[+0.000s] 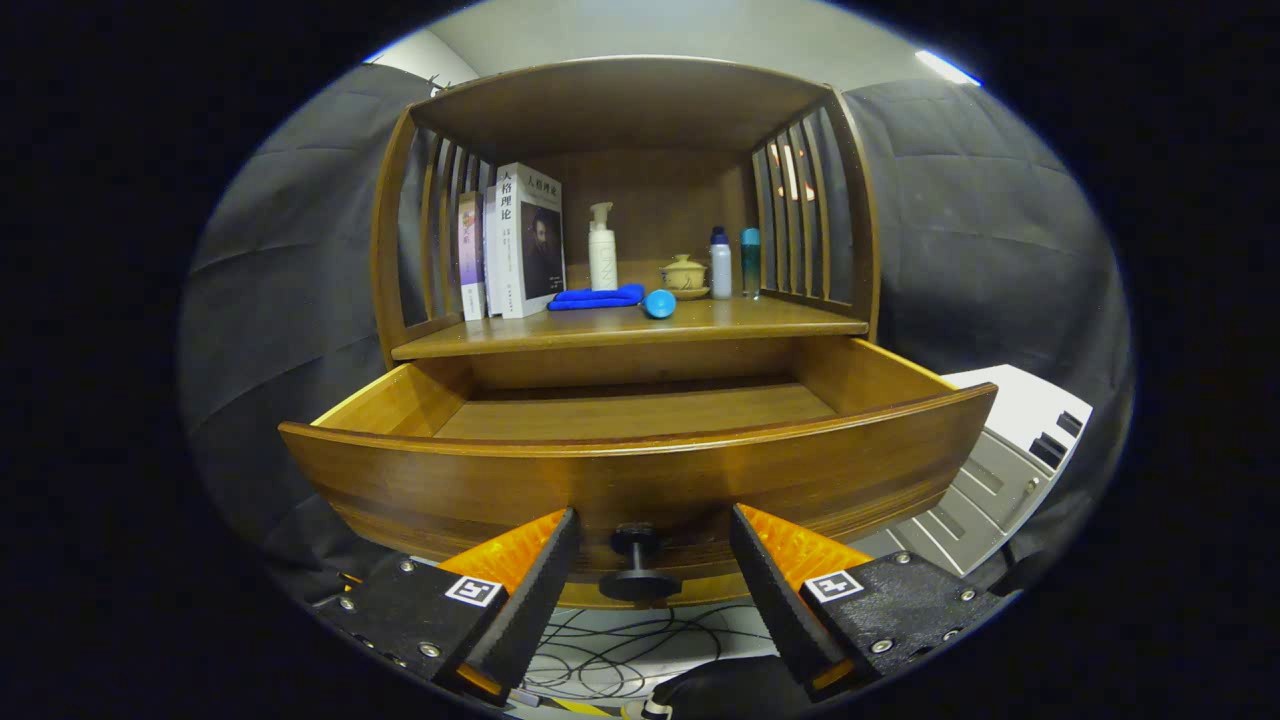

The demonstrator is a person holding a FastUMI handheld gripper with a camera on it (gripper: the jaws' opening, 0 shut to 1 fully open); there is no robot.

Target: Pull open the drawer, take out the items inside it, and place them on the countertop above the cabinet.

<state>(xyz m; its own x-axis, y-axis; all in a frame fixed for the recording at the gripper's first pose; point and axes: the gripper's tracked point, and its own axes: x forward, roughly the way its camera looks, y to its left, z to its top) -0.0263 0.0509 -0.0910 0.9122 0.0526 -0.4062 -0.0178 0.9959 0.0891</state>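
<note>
The drawer (640,470) stands pulled well out of the cabinet (625,200), and the part of its wooden floor that shows over the front panel is bare. On the counter (640,322) above it lie a folded blue cloth (597,297) and a small blue round-ended object (659,303), both near the front edge, ahead of a white pump bottle (602,250). Further along the counter from the pump bottle sit a lidded clay pot (684,274) and two slim bottles (735,262); on its other side stand some books (515,243).

I judge the removal step to be done or nearly so, though the drawer's near corners behind the front panel are hidden, so something small could yet lie there. The next move calls for rising above the front panel to look down into the drawer before treating it as emptied.

The gripper (650,565) sits low, level with the drawer's front and aimed straight at it. Its fingers are spread apart with the dark knob (637,565) in the gap between them, neither finger touching it, so they hold nothing.
</note>
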